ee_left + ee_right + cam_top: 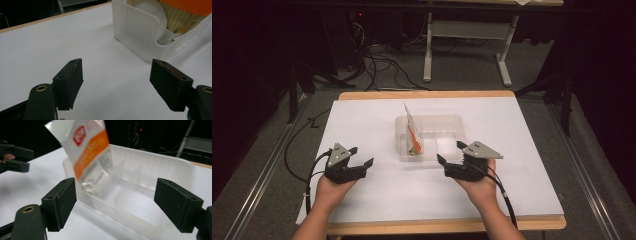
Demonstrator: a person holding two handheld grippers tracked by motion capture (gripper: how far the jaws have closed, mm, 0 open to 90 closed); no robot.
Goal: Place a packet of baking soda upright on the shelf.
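Packet (413,134) in tray (447,122), between tools

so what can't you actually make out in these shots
- Packet print: blurred in the right gripper view, too small in the high view.
- What lies beneath the packet in the left gripper view: cut off by the top edge, hidden by the tray wall.
- Tray floor under the packet: hidden in the high view.

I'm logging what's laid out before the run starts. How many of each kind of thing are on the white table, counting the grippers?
Grippers: 2, the left gripper and the right gripper, both open
Clear plastic bins: 1
Orange-and-white packets: 1, standing in the bin
Total: 4
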